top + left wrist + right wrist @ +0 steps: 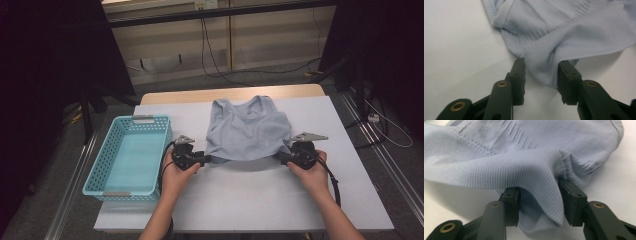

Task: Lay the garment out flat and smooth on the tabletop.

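A pale blue tank top (248, 131) lies on the white counter (250, 195), beside a turquoise basket (129, 156). The left claw (541, 75) stands parted around the near left hem corner, cloth loose between its jaws. The right claw (539, 202) straddles the right corner, whose fold hides the pads; it seems released too.
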The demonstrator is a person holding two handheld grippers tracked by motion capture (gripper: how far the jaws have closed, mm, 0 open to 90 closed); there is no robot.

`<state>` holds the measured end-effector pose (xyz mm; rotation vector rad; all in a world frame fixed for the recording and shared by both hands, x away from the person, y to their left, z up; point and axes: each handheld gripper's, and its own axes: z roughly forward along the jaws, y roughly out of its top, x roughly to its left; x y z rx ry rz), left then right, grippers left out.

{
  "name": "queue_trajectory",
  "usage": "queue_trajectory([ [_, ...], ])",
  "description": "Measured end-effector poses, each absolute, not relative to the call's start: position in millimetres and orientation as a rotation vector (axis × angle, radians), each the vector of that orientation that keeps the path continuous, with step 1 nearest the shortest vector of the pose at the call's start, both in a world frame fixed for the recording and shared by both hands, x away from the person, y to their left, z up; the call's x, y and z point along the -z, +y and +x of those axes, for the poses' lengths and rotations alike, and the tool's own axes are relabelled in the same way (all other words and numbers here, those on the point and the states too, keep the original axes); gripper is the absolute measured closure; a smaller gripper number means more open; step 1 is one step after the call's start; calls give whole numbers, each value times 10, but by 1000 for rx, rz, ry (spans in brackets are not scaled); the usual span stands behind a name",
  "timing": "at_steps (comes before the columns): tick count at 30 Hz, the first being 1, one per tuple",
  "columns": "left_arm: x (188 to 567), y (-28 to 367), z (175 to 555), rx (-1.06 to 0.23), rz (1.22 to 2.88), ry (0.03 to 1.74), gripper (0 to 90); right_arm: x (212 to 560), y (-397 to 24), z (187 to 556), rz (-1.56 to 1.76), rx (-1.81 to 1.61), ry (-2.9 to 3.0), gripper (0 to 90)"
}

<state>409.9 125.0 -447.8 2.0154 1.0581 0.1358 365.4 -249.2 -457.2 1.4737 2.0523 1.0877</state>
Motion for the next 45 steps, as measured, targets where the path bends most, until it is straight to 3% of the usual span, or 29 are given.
queue_trajectory([
  [6, 4537, 1216, 4098, -114, 2038, 1062, 615, 4587, -2470, 3646, 1453, -1037, 2088, 726],
  [12, 4552, 1135, 4127, -80, 2056, 1069, 706, 4547, -2539, 3551, 1424, -1049, 2117, 866],
  [23, 4501, 1075, 4146, -59, 2077, 1082, 849, 4456, -2652, 3425, 1425, -1076, 2092, 876],
  [33, 4195, 1182, 4039, -52, 1982, 1023, 856, 4244, -2798, 3266, 1405, -1105, 2038, 879],
  [45, 4193, 1192, 3977, -96, 2002, 1019, 857, 4191, -2922, 3096, 1404, -1121, 1961, 822],
])
